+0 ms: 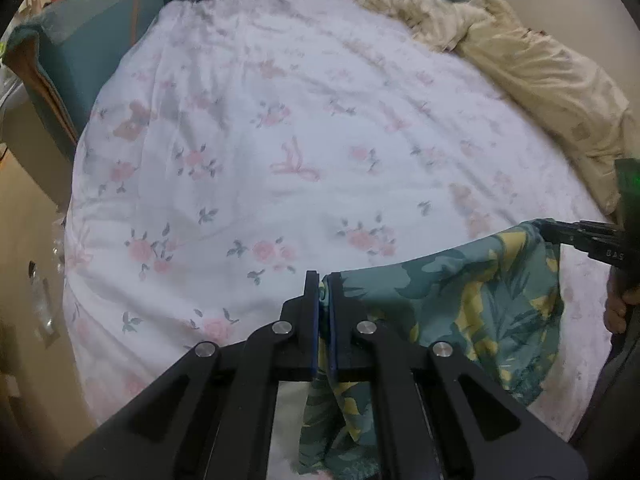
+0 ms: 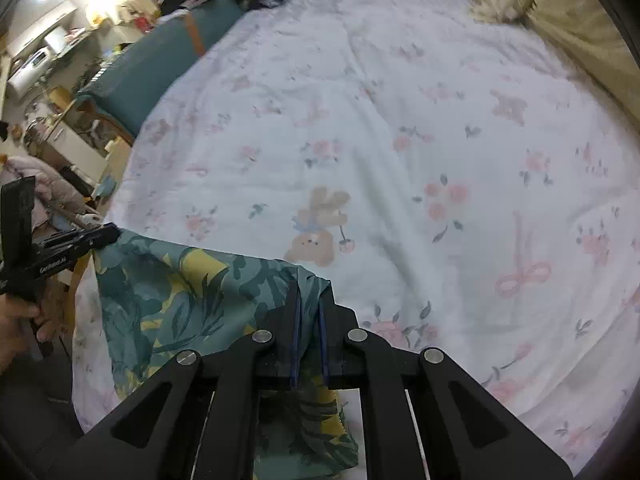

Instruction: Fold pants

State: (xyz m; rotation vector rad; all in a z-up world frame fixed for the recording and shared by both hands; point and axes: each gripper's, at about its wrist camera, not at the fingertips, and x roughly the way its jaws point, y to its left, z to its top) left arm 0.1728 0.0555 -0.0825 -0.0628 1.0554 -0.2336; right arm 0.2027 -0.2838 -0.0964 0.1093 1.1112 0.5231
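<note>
Black fingers of the left gripper [image 1: 323,280] pinch one top corner of the teal-and-yellow leaf-print pants [image 1: 460,304], and the right gripper [image 2: 310,292] is clamped on the opposite corner. Between them the pants hang stretched by their upper edge, just above the near end of the floral bedsheet [image 1: 280,140]. A cream comforter [image 1: 532,72] lies bunched along the bed's far right side.

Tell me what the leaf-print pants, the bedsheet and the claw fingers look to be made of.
Pants: thin woven cloth, matte, probably cotton or rayon; it drapes limply between the left claw and the right claw.
Bedsheet: soft matte printed cotton-like fabric with fine wrinkles.
Claw fingers: rigid matte black plastic, likely printed, with blue pad liners and metal pivot pins.
</note>
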